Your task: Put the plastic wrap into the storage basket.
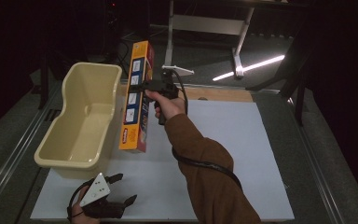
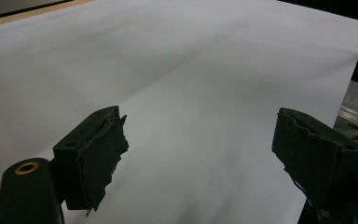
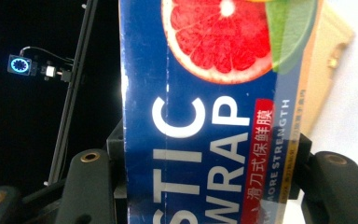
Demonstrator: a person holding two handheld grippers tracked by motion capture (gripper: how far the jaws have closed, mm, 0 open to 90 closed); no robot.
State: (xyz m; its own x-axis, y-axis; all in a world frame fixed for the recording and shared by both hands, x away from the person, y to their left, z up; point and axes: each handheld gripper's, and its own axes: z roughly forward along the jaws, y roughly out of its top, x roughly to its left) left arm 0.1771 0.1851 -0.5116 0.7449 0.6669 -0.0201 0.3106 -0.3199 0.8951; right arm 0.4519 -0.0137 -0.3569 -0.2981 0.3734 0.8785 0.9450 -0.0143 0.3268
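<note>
The right gripper [image 1: 142,86] was clamped on the plastic wrap box [image 1: 137,98] beside the beige tub [image 1: 81,119]; the left gripper [image 1: 121,189] stood apart over the worktop [image 1: 242,154].

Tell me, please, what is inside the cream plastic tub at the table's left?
The cream plastic tub looks empty: its bare floor and walls show. The long orange plastic-wrap box, clamped in the right gripper, covers part of its right rim.

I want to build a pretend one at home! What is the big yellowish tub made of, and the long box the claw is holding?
The tub looks like moulded plastic: cream, smooth, slightly glossy, with rounded corners and a rolled rim. The box, gripped by the right claw, looks like printed cardboard with a shiny coating: flat panels, sharp folded edges, and a grapefruit picture with "WRAP" lettering. I can't see what's inside it.
</note>
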